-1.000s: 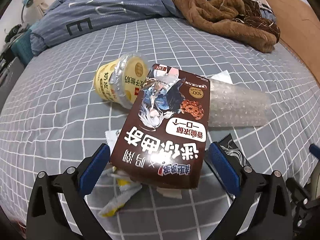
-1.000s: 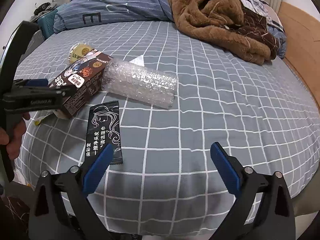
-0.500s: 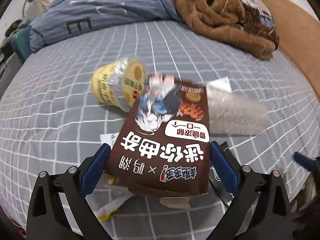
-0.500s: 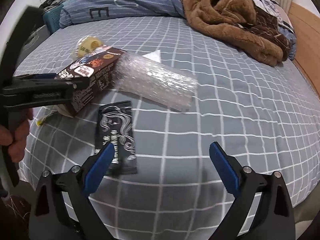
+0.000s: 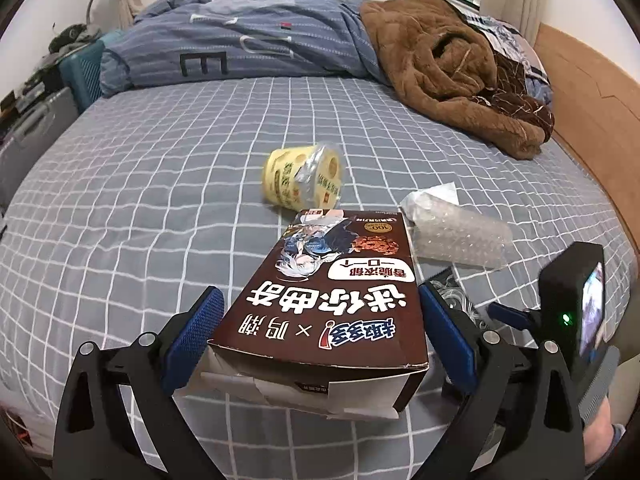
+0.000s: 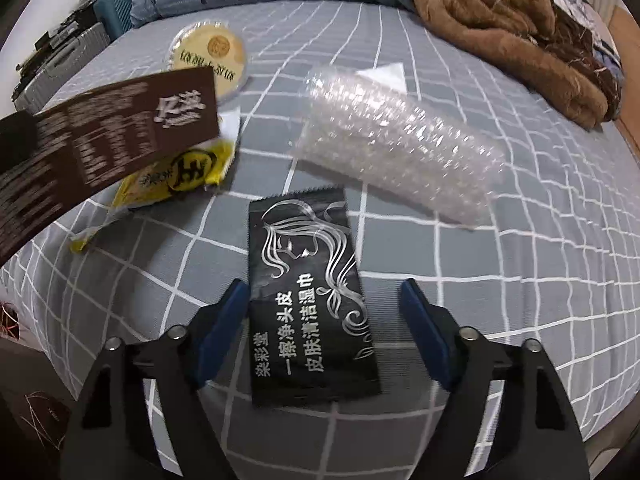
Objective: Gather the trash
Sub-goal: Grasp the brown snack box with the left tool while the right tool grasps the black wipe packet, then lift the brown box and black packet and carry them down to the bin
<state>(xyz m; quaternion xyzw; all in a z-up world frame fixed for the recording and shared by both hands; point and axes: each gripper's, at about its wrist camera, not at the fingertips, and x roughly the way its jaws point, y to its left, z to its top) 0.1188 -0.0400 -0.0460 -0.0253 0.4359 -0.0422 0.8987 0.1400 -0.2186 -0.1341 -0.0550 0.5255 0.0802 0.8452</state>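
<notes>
Left gripper [image 5: 320, 320], jaws clamped across the width of a brown cookie box [image 5: 332, 296], one blue pad on each long side. Box held above the bed [image 5: 160, 184], long axis running straight away from the camera, torn-open end flap nearest, far end tilted down toward the sheet. Lid printed upside down in this view: large white Chinese characters, a "×" between two groups, an anime figure, a cookie picture and a round "100" badge. Seen from the right wrist camera, the box's side panel crowded with small white print, too blurred to read.

Right gripper [image 6: 324, 320], jaws apart and straddling the near end of a black wet-wipe sachet [image 6: 310, 296]; cannot tell whether the pads touch it. Sachet flat on the grey checked sheet, long axis pointing away from the camera, serrated edge at the far end, silver line drawing of a woman's head with flowing hair, white Chinese text reading along its length.

Beyond the sachet, a bubble-wrap roll [image 6: 400, 144] lying slantwise, a white paper scrap [image 6: 386, 74] at its far end. Yellow snack wrapper [image 6: 180, 172] on the sheet under the lifted box. Yellow yogurt cup [image 5: 302, 178] on its side farther back, clear lid toward the grippers. Brown fleece blanket [image 5: 452, 68] and blue striped duvet [image 5: 240, 48] heaped at the head of the bed.
</notes>
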